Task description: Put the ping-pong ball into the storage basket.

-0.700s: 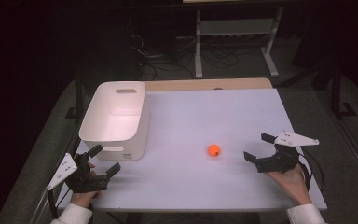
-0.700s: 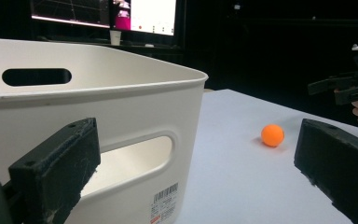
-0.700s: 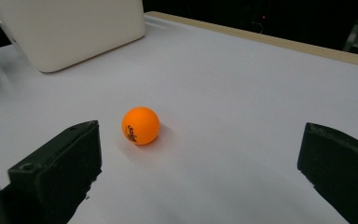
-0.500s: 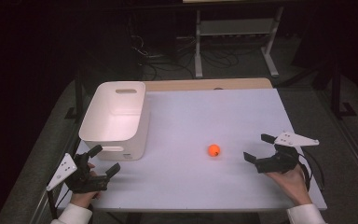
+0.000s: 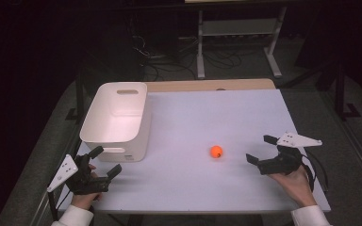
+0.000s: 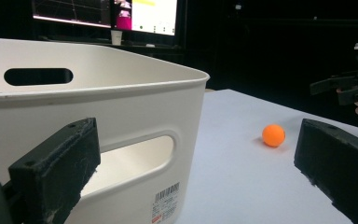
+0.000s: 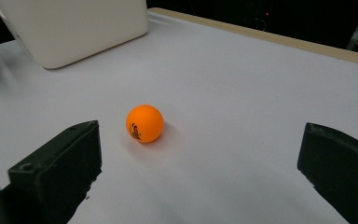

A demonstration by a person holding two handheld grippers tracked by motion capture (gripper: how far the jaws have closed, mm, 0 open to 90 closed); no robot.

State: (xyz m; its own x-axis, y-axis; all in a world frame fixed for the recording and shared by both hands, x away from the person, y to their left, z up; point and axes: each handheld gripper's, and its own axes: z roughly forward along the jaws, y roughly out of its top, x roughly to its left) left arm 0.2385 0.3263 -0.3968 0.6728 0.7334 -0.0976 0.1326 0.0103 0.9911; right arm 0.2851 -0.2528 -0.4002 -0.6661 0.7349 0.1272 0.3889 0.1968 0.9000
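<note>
A small orange ball (image 5: pixel 216 151) lies on the white table (image 5: pixel 207 117), right of centre. It shows close ahead in the right gripper view as the ball (image 7: pixel 144 123), and farther off in the left gripper view as the ball (image 6: pixel 273 136). My right gripper (image 5: pixel 260 149) is open, a short way to the right of the ball, pointing at it. My left gripper (image 5: pixel 104 161) is open at the table's front left, just in front of the white bin (image 5: pixel 115 120). Nothing is between either pair of jaws.
The white bin (image 6: pixel 93 121) with handle slots stands at the table's left, near wall right before my left gripper. The other hand's gripper (image 6: pixel 349 86) shows at the far right of the left gripper view. Cables and a metal stand (image 5: pixel 238 33) lie on the floor beyond the table.
</note>
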